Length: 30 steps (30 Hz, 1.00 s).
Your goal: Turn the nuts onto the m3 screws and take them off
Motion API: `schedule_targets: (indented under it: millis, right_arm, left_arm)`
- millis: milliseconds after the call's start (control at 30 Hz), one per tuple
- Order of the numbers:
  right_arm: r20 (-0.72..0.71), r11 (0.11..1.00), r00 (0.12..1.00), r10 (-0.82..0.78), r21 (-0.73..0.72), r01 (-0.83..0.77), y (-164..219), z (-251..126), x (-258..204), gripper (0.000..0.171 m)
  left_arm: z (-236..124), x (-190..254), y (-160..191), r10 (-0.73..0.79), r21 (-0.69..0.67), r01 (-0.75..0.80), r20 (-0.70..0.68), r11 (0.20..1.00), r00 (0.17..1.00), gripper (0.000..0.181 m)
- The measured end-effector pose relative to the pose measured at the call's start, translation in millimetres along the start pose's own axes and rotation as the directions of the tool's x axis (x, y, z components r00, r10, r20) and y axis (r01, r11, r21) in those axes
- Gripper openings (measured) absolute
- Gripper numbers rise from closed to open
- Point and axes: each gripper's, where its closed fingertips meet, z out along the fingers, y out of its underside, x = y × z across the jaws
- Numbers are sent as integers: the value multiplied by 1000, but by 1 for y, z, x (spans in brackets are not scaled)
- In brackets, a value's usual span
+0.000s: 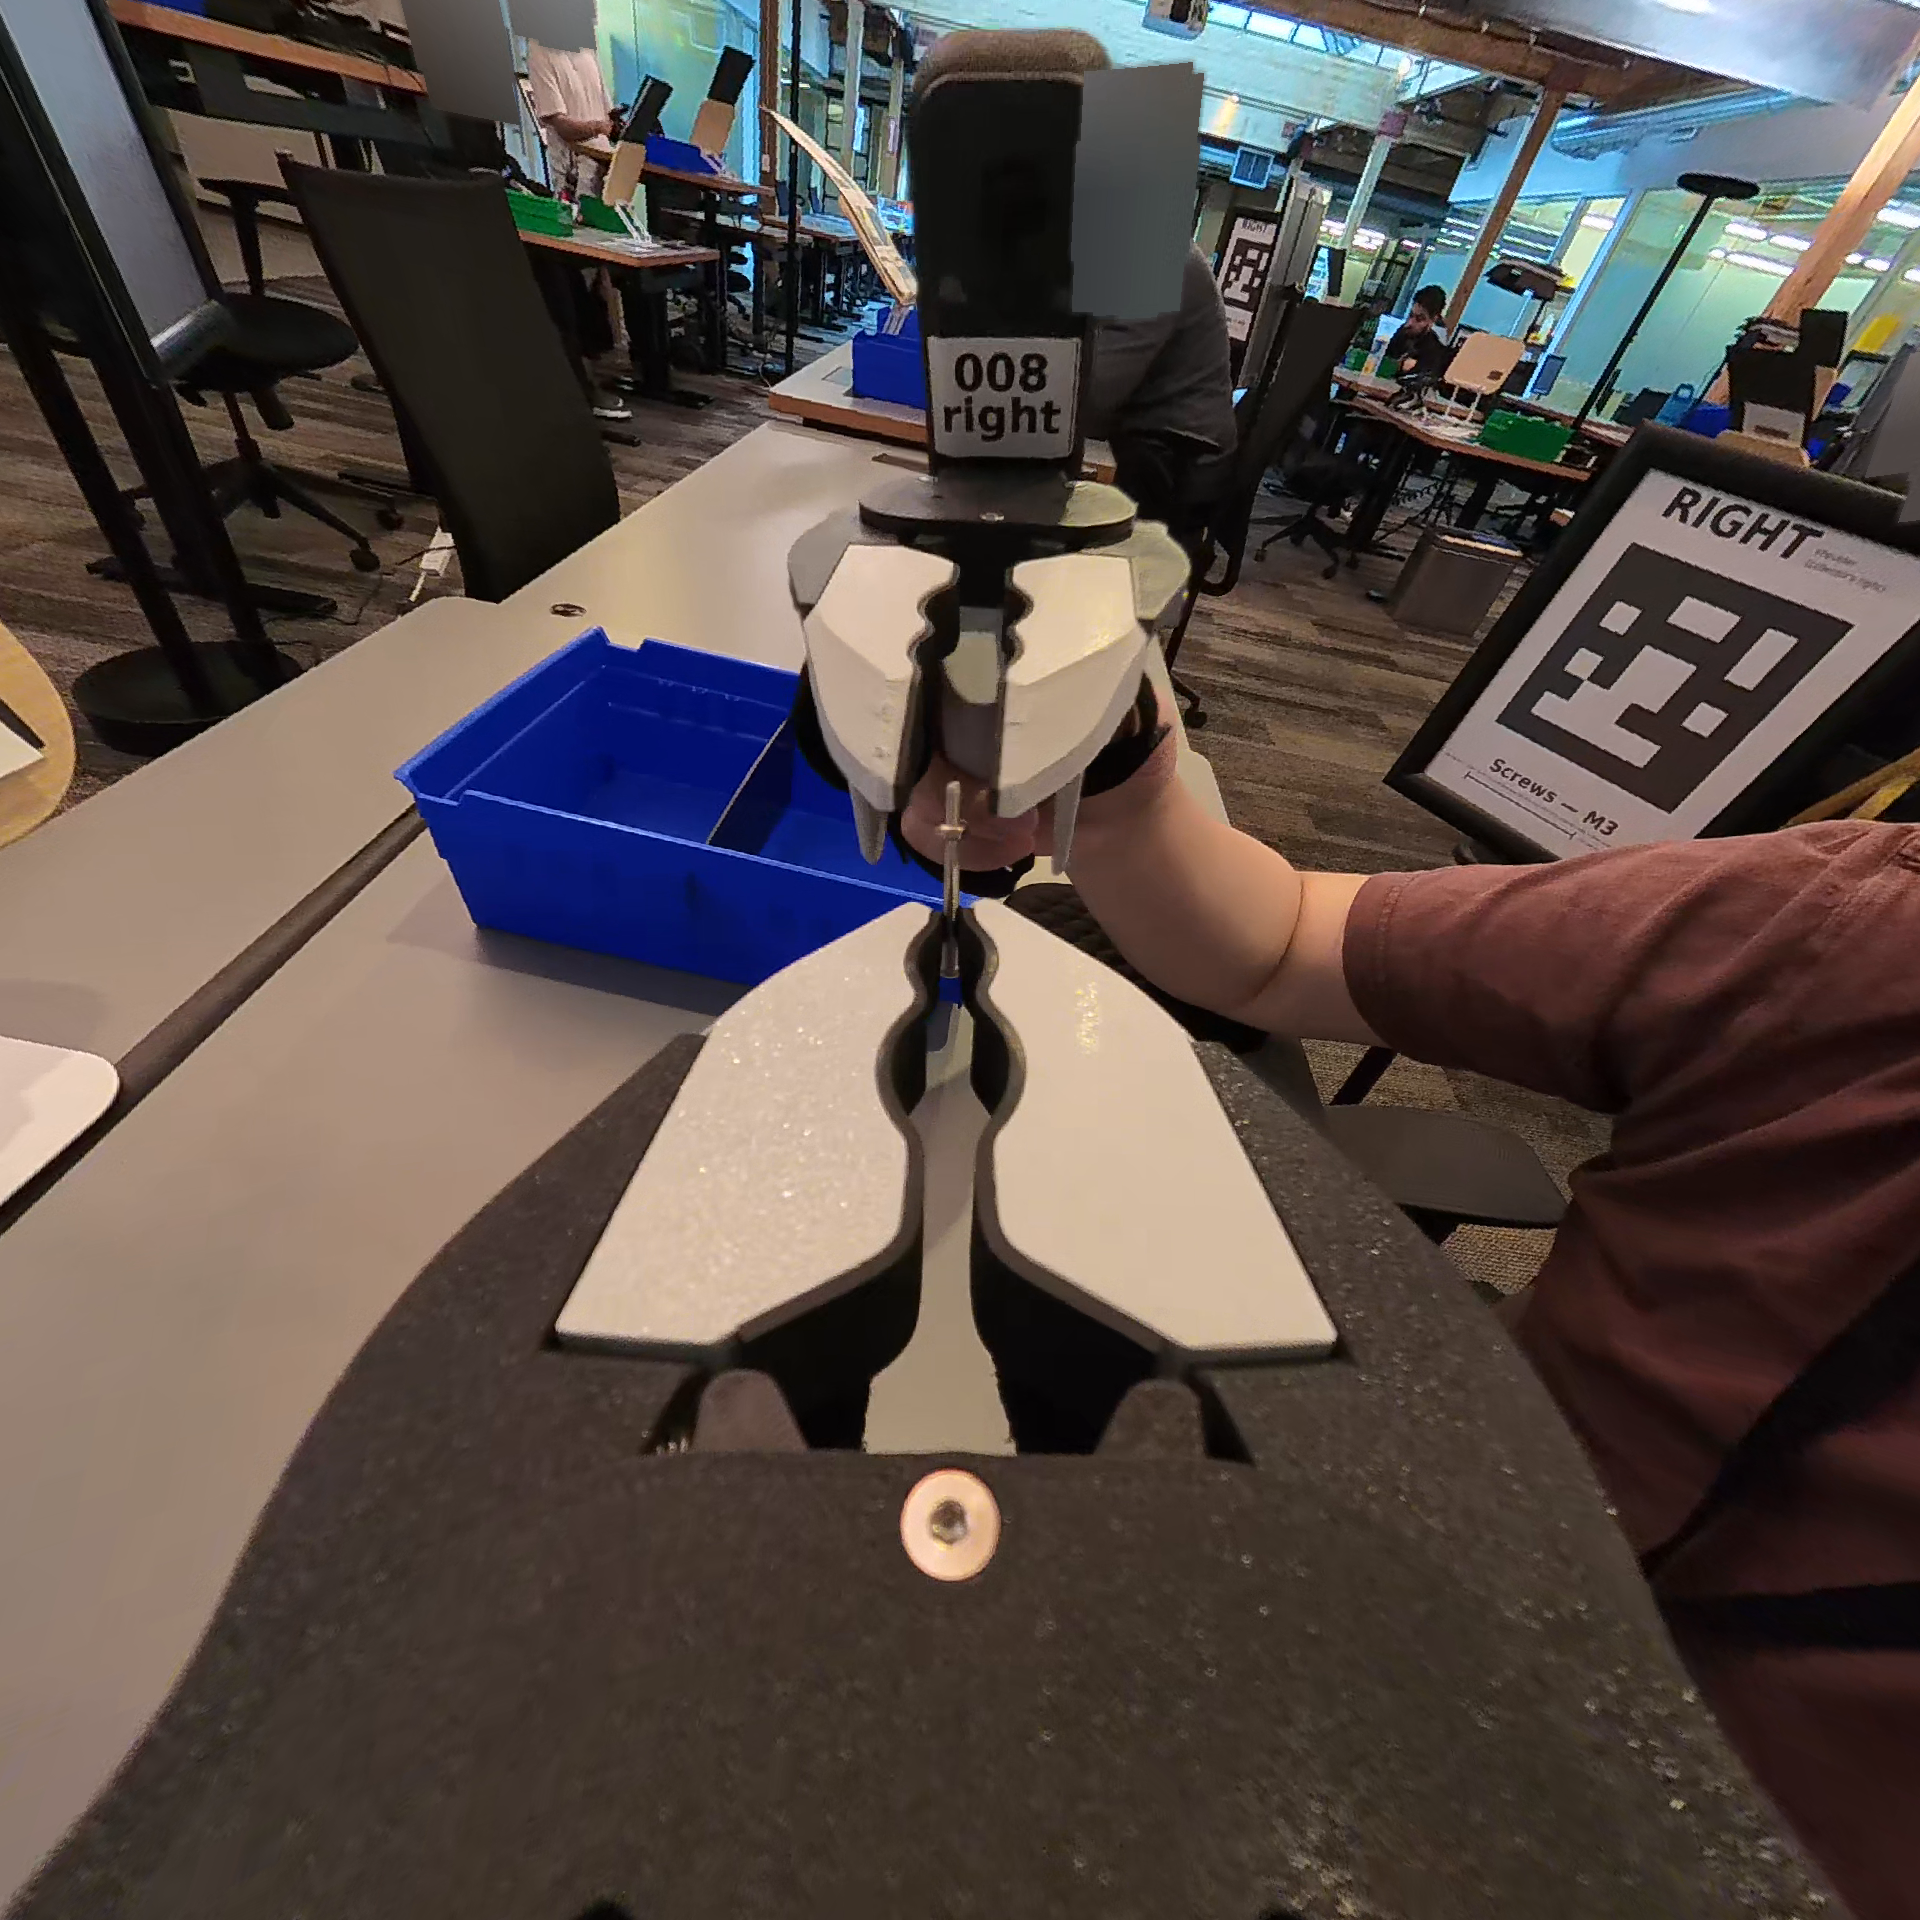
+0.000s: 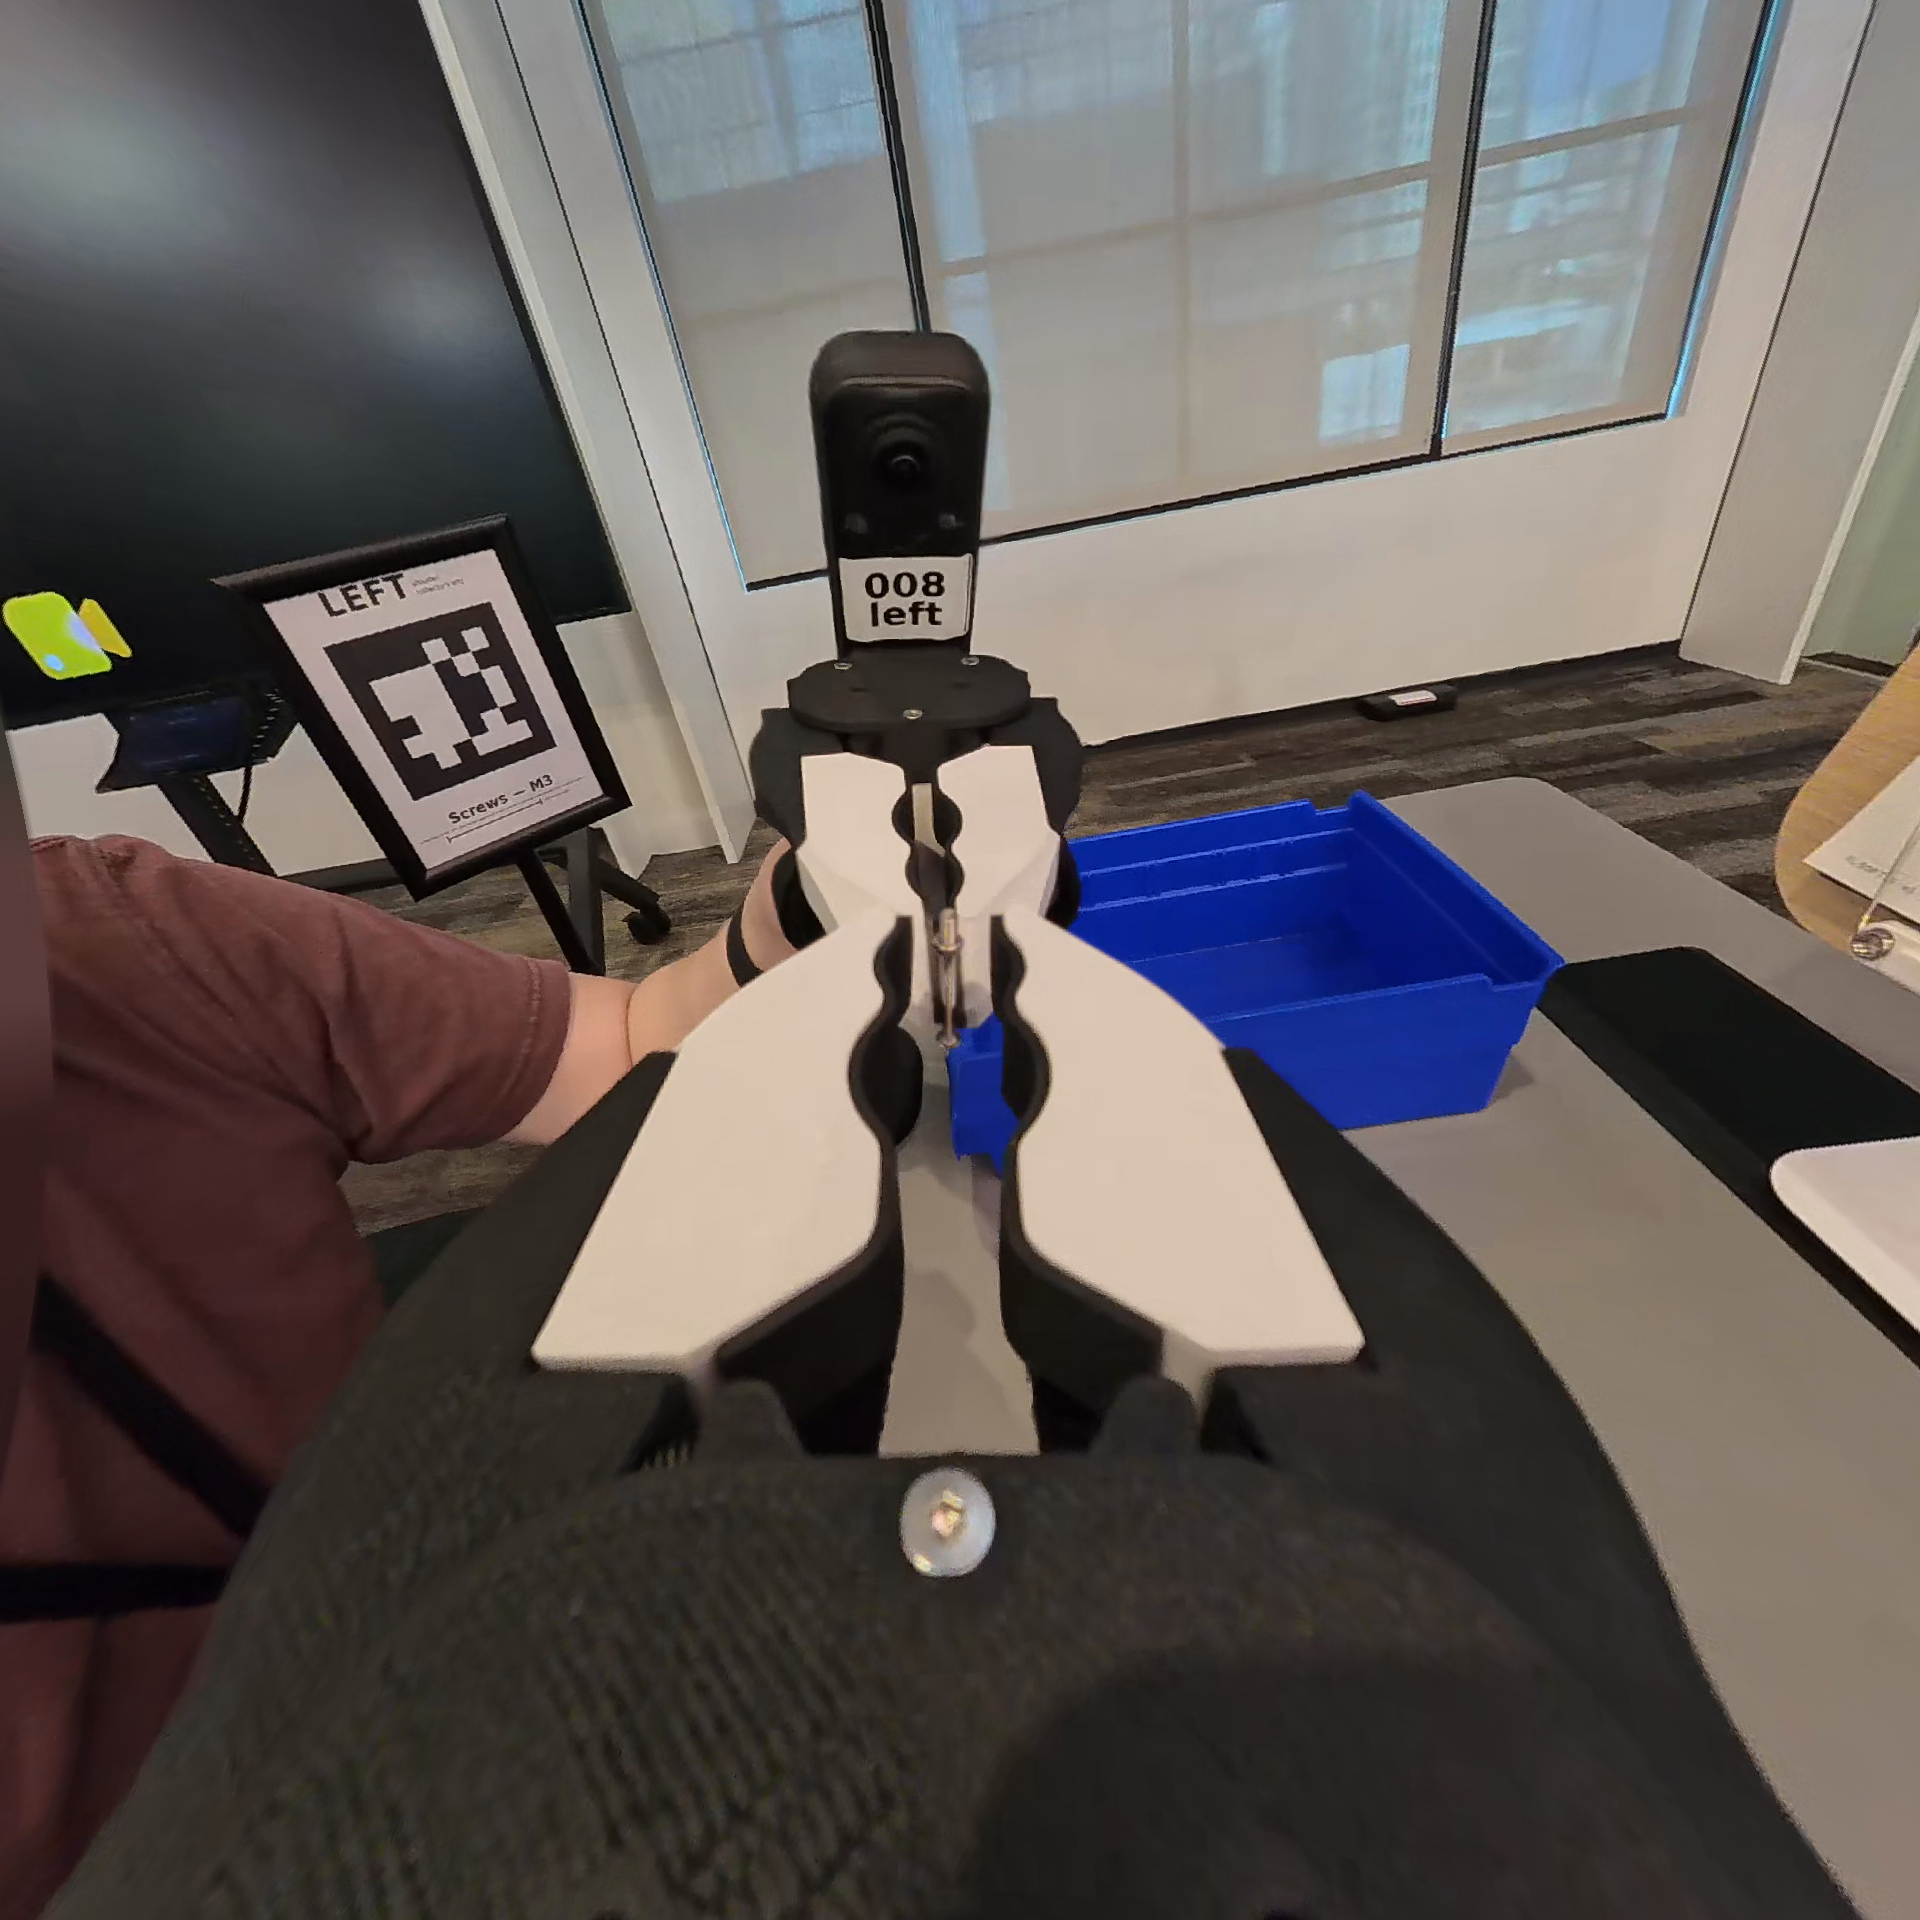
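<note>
At frame centre your left tool (image 1: 948, 940) pinches the thin, stiff steel M3 screw (image 1: 950, 862) by its end, while your right tool (image 2: 948, 940) stands narrowly parted around its small, slippery hex nut (image 2: 947, 944), so grip the flats.

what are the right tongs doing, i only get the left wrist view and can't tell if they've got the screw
observer: The right tongs are open. The screw stands in the gap with space showing on both sides.
operator: how far in is the nut
observer: The nut sits about level with the right fingertips, between them and ungripped. The free end of the screw reaches further in.
</note>
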Motion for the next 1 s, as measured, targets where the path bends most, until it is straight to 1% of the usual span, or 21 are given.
schedule_targets:
  millis: [267, 300, 333, 467, 600, 700, 900, 1000]
  right_arm:
    - [40, 999, 998, 46, -11, -45, 5, 3, 0, 11]
    - [50, 999, 998, 45, -8, -44, 5, 3, -2, 6]
    - [53, 999, 998, 47, -10, -47, 6, 3, -2, 5]
    - [57, 998, 997, 53, -20, -52, 8, 3, -2, 4]
    - [60, 998, 996, 60, -7, -60, 6, 2, -2, 4]
    - [61, 998, 996, 68, 2, -68, 5, 2, -2, 3]
    - [51, 998, 997, 60, 15, -61, 5, 4, -1, 3]
    - [44, 998, 997, 56, 20, -57, 5, 3, 0, 3]
  left_arm:
    - [2, 1, 3, 5, -21, -5, -1, 1000, 1000, 2]
    - [3, 1, 4, 10, -26, -10, 3, 1000, 1000, 2]
    - [3, 1, 4, 12, -30, -12, 1, 999, 1000, 2]
    - [5, 1, 5, 10, -36, -10, -2, 999, 1000, 3]
    - [5, 4, 1, -28, 3, 28, -39, 1000, 999, 4]
    - [5, 1, -4, -65, 54, 67, -49, 996, 997, 14]
    - [10, 1, 0, -118, 45, 123, -86, 991, 989, 14]
    - [13, 2, 2, -138, 45, 143, -102, 989, 985, 8]
